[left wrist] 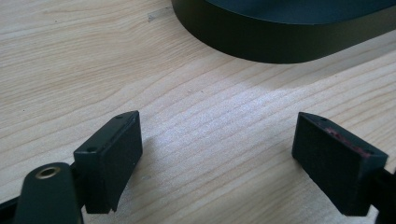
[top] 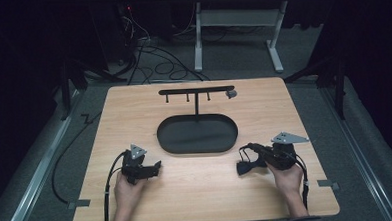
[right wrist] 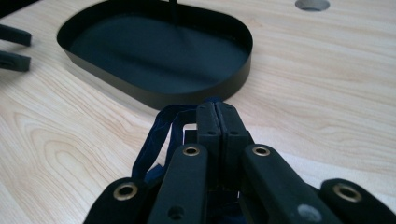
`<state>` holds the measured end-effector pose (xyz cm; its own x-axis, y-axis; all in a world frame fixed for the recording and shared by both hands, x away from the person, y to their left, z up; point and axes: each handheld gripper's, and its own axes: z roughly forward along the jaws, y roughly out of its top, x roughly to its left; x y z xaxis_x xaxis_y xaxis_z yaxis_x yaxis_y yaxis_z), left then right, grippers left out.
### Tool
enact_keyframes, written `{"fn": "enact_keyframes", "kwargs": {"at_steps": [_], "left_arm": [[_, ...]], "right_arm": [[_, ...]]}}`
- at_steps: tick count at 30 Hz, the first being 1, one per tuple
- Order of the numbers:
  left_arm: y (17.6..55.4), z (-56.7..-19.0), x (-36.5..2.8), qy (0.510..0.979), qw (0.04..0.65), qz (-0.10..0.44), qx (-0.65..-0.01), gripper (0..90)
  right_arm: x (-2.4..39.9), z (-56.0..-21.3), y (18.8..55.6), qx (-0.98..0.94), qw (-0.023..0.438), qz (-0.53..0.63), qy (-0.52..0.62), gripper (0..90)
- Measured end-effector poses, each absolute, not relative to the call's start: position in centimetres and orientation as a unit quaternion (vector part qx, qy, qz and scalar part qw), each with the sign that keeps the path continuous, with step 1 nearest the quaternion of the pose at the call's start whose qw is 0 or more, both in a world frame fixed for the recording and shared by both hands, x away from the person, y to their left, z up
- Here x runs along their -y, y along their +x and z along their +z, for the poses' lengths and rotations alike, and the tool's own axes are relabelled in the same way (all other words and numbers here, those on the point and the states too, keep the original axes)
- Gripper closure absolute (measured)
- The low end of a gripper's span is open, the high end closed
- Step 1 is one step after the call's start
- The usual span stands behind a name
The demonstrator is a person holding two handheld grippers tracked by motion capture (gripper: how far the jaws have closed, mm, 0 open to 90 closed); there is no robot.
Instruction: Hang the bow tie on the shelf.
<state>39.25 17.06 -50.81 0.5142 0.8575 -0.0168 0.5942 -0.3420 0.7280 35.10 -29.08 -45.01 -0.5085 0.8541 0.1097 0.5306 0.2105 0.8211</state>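
1. Your right hand-held gripper (right wrist: 215,116) is pinching a dark blue strap (right wrist: 161,133) in its closed jaws, just beside the black oval tray (right wrist: 154,95).
2. Your left hand-held gripper (left wrist: 217,149) is hovering wide open and empty over the surface (left wrist: 70,60).

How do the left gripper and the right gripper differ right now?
The left gripper has its fingers spread wide apart with only bare table between them; the right gripper has its fingers pressed together on a dark blue strap. In the high view the left gripper carries nothing, while the strap hangs from the right gripper. Both point toward the black oval tray, each held in a hand.
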Motion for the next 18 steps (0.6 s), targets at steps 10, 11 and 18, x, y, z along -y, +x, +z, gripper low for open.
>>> {"fn": "enact_keyframes", "kwargs": {"at_steps": [10, 11, 18], "left_arm": [[39.2, -50.8, -17.0, 0.797, 0.349, 0.188, -0.456, 16.4], [39.2, -50.8, -17.0, 0.797, 0.349, 0.188, -0.456, 16.4], [39.3, -50.8, -17.1, 0.797, 0.349, 0.188, -0.455, 16.4]], "right_arm": [[28.6, -43.3, 35.3, -0.758, 0.197, 0.44, 0.44, 90.0], [28.5, -43.2, 35.4, -0.758, 0.197, 0.44, 0.441, 90.0], [28.2, -41.8, 35.5, -0.757, 0.206, 0.447, 0.43, 90.0]]}}
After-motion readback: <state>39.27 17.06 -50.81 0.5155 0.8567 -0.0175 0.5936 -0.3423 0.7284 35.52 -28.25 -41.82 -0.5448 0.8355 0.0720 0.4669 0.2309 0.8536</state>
